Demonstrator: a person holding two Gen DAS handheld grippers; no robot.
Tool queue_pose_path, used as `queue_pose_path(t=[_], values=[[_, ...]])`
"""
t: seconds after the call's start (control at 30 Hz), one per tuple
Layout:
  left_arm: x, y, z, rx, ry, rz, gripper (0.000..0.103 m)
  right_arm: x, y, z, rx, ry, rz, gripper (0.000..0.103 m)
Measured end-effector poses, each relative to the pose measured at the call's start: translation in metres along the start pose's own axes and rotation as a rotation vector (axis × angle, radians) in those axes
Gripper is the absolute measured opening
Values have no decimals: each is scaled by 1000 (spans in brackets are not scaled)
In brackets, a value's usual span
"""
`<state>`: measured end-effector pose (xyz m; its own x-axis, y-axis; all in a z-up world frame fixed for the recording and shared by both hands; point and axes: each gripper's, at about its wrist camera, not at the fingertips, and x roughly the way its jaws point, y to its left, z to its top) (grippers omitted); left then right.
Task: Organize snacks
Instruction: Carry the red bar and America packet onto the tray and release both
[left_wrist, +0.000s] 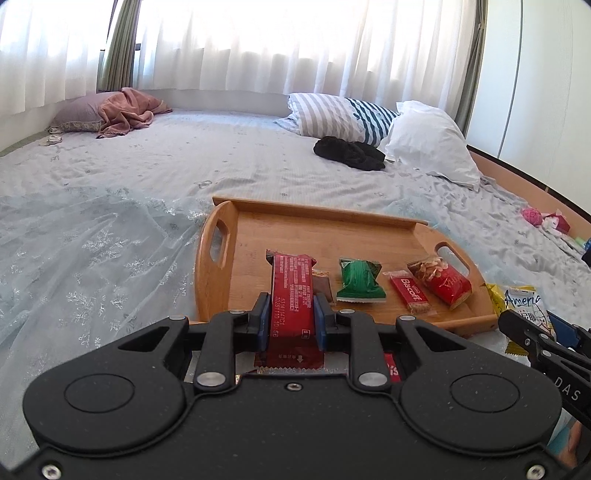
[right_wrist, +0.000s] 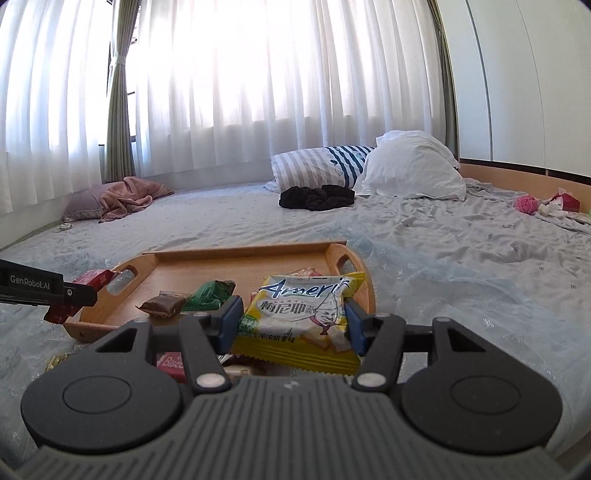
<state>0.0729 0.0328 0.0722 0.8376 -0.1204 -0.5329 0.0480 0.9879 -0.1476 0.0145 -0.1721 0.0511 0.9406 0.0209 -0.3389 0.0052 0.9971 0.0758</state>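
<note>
A wooden tray (left_wrist: 332, 236) with handle cut-outs lies on the bed; it also shows in the right wrist view (right_wrist: 207, 269). On it lie a green packet (left_wrist: 360, 282), a red Biscoff packet (left_wrist: 410, 291), a red nut packet (left_wrist: 441, 280) and a brown packet (right_wrist: 162, 306). My left gripper (left_wrist: 293, 314) is shut on a long red snack bar (left_wrist: 293, 291), held over the tray's near edge. My right gripper (right_wrist: 291, 319) is shut on a yellow-and-white wafer packet (right_wrist: 303, 317), near the tray's right end.
The bed has a pale blue sheet (left_wrist: 110, 229). Pillows (left_wrist: 424, 144) and a black garment (left_wrist: 349, 151) lie at the far right, a pink cloth (left_wrist: 125, 110) at the far left. More snack packets (right_wrist: 171, 363) lie on the bed under my right gripper.
</note>
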Motion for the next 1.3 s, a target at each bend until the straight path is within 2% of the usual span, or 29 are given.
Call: queue_pose_path(t=[0.33,0.63,0.97,1.3], values=[[36,10,24,-8,19,10,23,30,-18,29,19,19,77,60],[73,23,51,-8,52,-8,23,81,-38,69,12,59,126,61],[119,31,56,-6,118,24,23,172,-43,101,-4,208,184,61],[139,31,49,11,144,44,23,240,-38,89,-1,320,157,61]])
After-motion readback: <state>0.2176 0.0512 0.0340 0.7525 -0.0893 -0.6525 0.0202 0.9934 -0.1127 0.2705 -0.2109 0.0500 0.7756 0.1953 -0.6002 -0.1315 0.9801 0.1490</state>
